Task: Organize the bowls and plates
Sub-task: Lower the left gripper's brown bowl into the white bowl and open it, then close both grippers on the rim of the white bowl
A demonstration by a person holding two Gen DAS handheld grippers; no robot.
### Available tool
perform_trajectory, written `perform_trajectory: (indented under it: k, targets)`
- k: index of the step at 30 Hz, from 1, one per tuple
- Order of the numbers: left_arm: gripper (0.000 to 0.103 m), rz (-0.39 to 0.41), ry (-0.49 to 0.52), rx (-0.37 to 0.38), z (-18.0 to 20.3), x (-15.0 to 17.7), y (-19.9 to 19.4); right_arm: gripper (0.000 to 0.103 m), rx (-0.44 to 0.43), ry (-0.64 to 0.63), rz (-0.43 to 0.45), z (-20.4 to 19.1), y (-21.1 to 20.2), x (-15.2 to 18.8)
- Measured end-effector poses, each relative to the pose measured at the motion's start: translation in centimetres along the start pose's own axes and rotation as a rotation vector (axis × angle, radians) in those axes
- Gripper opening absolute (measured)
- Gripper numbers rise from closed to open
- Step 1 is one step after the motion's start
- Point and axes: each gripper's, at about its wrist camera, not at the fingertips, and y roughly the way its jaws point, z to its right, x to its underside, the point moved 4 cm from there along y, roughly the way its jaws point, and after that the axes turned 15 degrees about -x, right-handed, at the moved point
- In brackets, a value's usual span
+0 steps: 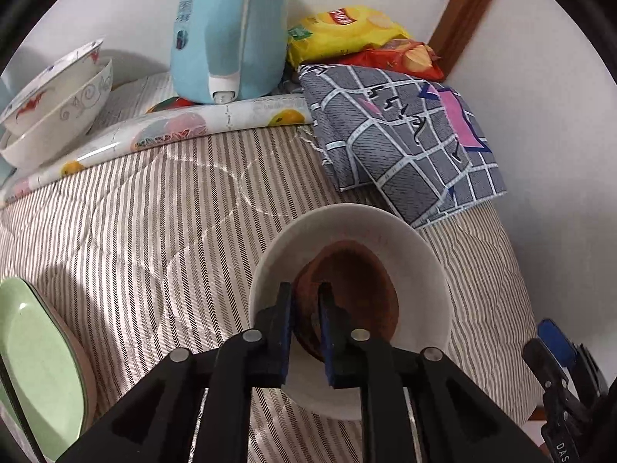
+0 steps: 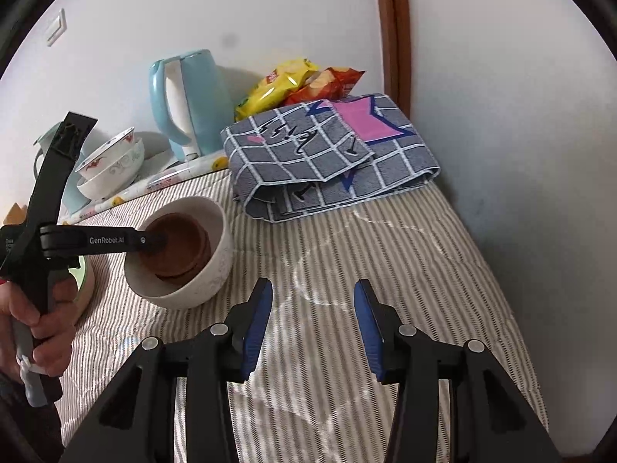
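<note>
The left hand-held gripper [image 1: 306, 301] is clamped on the rim of a brown bowl [image 1: 354, 293] nested inside the white bowl [image 1: 416, 254] directly beneath it. The right hand-held gripper [image 2: 313, 308] hovers with fingers apart over the striped bed [image 2: 385, 254], right of both bowls.

Both grippers are built of black angular links joined by silver round pivots. Blue pads line the fingers [image 2: 256, 332] of the right gripper [image 2: 312, 328]. "GenRobot.AI" is printed in white on the left gripper [image 1: 306, 316]. Bare skin is seen on the left hand [image 2: 46, 324].

Green plate [image 1: 34, 366]: cut off at 8 o'clock edge; brown bowl [image 1: 347, 293]: near rim hidden behind left gripper [image 1: 306, 289]
</note>
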Motion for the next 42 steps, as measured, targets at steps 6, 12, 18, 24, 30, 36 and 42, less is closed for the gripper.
perform_trajectory:
  k: [6,12,18,24,30,36,42]
  targets:
    - [0.026,0.052,0.006,-0.003,-0.5,0.1,-2.2,0.044,-0.023,-0.014,-0.001,-1.5,0.5,-1.0]
    - [0.04,0.073,-0.054,-0.026,-3.2,0.1,-3.2,0.044,-0.064,-0.019,-0.013,-3.4,2.2,-2.5]
    - [0.04,0.015,-0.098,-0.004,-4.3,0.7,-1.5,0.044,-0.066,0.007,-0.076,-4.3,5.8,-3.3]
    - [0.04,-0.018,-0.098,0.004,-3.9,0.8,-0.1,0.043,-0.025,0.01,-0.134,-4.4,8.3,-3.3]
    - [0.04,-0.039,-0.057,-0.041,-3.2,0.8,1.2,0.039,0.057,-0.007,-0.181,-3.9,10.1,-3.1]
    - [0.039,-0.065,-0.044,-0.059,-3.1,0.7,2.5,0.039,0.052,0.004,-0.204,-3.4,11.0,-3.0]
    - [0.039,-0.045,-0.047,-0.049,-3.6,0.4,2.2,0.039,0.043,0.004,-0.211,-3.4,11.2,-3.0]
